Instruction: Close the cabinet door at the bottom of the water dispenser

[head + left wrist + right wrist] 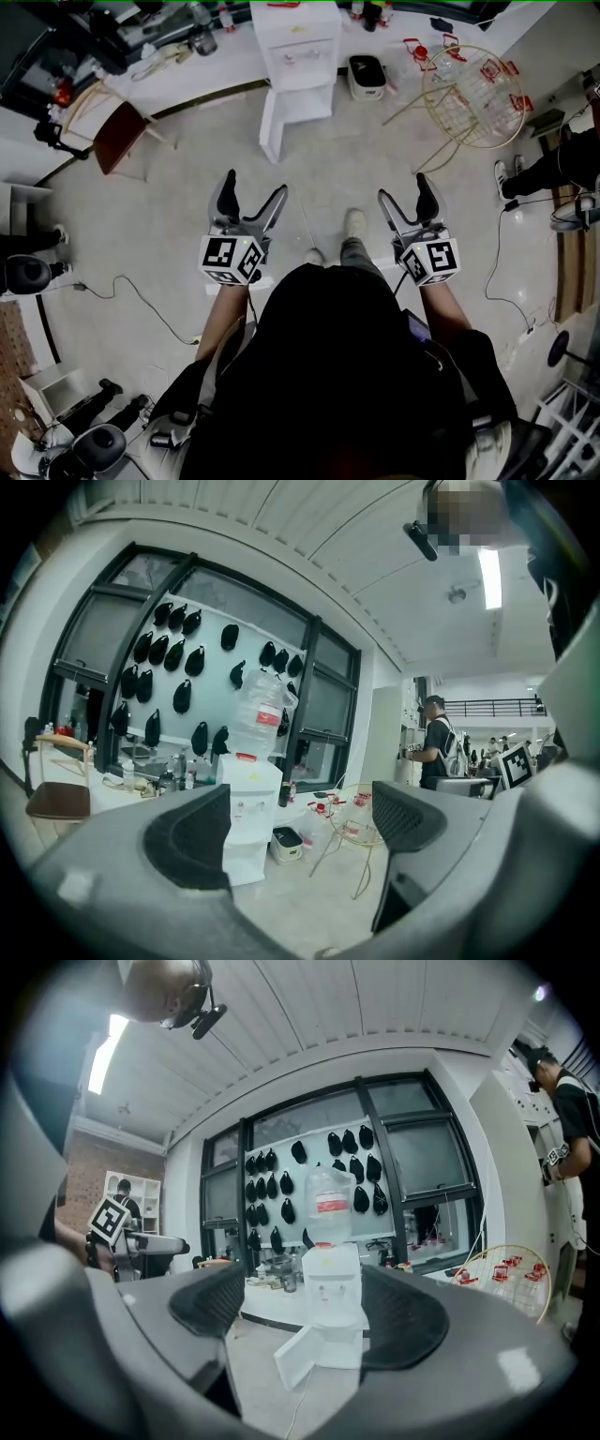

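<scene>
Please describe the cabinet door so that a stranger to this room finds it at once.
A white water dispenser with a bottle on top stands at the counter under the windows. The door is the flat white panel at its foot, swung out over the floor, unlike the squat box beside it.

Bare floor [187, 187] lies open up to the water dispenser [298, 56]. Its cabinet door [269, 127] stands swung out on its left side. Wire rack [472, 94] to the right and chair [117, 131] to the left, both well apart. Thin cable [305, 217] on the floor ahead.
</scene>
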The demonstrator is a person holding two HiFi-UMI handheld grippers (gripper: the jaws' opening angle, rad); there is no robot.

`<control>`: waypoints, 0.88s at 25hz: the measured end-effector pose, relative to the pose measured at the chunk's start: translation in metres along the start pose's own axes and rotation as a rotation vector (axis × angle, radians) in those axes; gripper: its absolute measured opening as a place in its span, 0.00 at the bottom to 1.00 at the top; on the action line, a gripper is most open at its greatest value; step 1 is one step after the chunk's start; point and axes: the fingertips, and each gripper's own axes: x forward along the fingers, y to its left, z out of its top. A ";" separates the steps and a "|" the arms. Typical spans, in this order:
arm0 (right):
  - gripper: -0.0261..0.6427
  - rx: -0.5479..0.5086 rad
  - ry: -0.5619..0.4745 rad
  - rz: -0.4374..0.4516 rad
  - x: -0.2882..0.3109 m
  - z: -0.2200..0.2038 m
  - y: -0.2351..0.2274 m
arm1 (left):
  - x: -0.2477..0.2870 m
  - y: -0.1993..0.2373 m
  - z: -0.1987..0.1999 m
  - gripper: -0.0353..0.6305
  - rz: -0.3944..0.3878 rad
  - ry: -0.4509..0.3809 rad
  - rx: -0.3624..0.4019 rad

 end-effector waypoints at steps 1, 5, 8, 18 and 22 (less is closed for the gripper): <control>0.61 0.004 0.000 0.001 0.004 0.001 -0.004 | 0.004 0.001 0.000 0.76 0.003 0.002 0.000; 0.61 0.003 0.007 0.030 0.024 0.004 -0.018 | 0.021 0.004 0.005 0.76 0.028 -0.003 0.007; 0.61 -0.013 -0.011 0.067 0.048 0.008 -0.034 | 0.038 0.009 0.008 0.76 0.056 -0.011 0.007; 0.60 -0.020 -0.022 0.154 0.129 0.025 -0.106 | 0.119 0.014 0.022 0.76 0.132 -0.025 0.016; 0.60 -0.006 -0.017 0.181 0.158 0.023 -0.132 | 0.149 0.019 0.017 0.76 0.162 -0.011 0.019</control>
